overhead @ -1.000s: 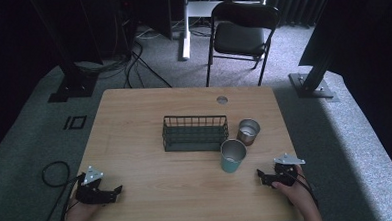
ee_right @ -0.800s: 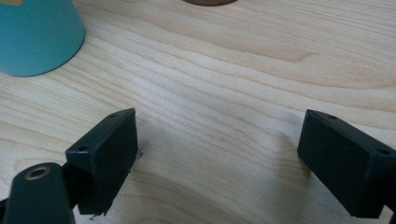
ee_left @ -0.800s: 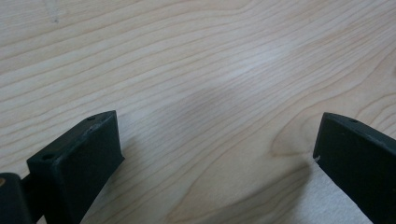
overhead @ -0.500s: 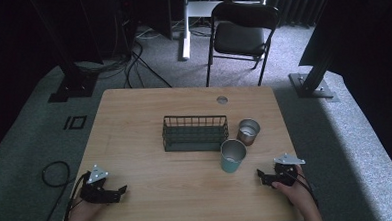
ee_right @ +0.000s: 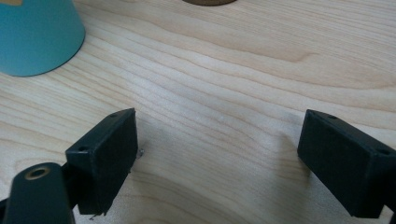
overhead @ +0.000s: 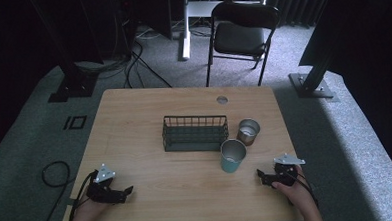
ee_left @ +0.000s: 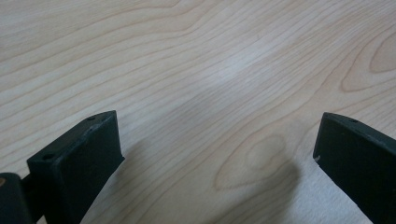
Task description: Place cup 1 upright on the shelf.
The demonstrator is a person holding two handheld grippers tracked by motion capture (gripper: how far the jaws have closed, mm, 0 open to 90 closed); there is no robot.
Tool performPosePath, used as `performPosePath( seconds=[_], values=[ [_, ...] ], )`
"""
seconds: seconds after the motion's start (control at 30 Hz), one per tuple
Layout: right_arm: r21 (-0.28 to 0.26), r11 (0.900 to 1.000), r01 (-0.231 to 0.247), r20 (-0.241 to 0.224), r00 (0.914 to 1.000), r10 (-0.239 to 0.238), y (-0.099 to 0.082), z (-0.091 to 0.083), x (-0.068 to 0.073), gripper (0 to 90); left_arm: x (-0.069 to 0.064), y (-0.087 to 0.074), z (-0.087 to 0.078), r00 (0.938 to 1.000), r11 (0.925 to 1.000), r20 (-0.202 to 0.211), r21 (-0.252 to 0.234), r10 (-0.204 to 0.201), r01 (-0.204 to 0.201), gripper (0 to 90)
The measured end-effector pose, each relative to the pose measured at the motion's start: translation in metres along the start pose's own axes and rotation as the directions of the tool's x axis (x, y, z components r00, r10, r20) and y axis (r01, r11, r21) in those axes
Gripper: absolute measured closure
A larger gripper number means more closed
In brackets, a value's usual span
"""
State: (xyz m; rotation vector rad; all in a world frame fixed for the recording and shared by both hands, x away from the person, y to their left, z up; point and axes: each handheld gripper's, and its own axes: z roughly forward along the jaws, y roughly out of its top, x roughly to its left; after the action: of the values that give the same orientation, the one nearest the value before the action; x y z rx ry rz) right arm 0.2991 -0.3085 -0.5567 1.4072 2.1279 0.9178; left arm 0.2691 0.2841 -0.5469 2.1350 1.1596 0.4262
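Note:
A teal cup (overhead: 233, 156) stands upright on the wooden table (overhead: 134, 123), just right of a dark wire basket (overhead: 195, 132). A smaller silver-and-brown cup (overhead: 248, 131) stands behind it. My left gripper (overhead: 126, 192) rests near the table's front left corner, open, with bare wood between its jaws (ee_left: 215, 154). At the front right my right gripper (overhead: 261, 175) lies open and empty, a short way right of the teal cup (ee_right: 37, 35), which sits at the upper left of the right gripper view.
A round grommet hole (overhead: 222, 99) sits near the table's far edge. A black folding chair (overhead: 241, 36) stands behind the table. Cables (overhead: 51, 172) lie on the grey carpet at left, and stand bases flank the table.
My left gripper has slid a little to the right along the front edge. The right gripper and the cups stay put.

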Motion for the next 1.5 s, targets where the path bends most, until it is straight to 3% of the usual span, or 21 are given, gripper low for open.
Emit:
performPosePath(
  seconds=[1.07, 1.5],
  values=[
    [0.000, 1.0000, 0.000, 0.000, 1.0000, 0.000, 0.000, 0.000, 0.000, 11.8, -0.030, 0.025, 0.021, 0.9937, 0.9980, 0.094, -0.020, 0.062, -0.060, 1.6],
    [0.000, 1.0000, 0.000, 0.000, 1.0000, 0.000, 0.000, 0.000, 0.000, 11.9, -0.044, 0.040, 0.028, 0.9855, 0.9952, 0.142, -0.043, 0.093, -0.088, 1.6]
  ],
)
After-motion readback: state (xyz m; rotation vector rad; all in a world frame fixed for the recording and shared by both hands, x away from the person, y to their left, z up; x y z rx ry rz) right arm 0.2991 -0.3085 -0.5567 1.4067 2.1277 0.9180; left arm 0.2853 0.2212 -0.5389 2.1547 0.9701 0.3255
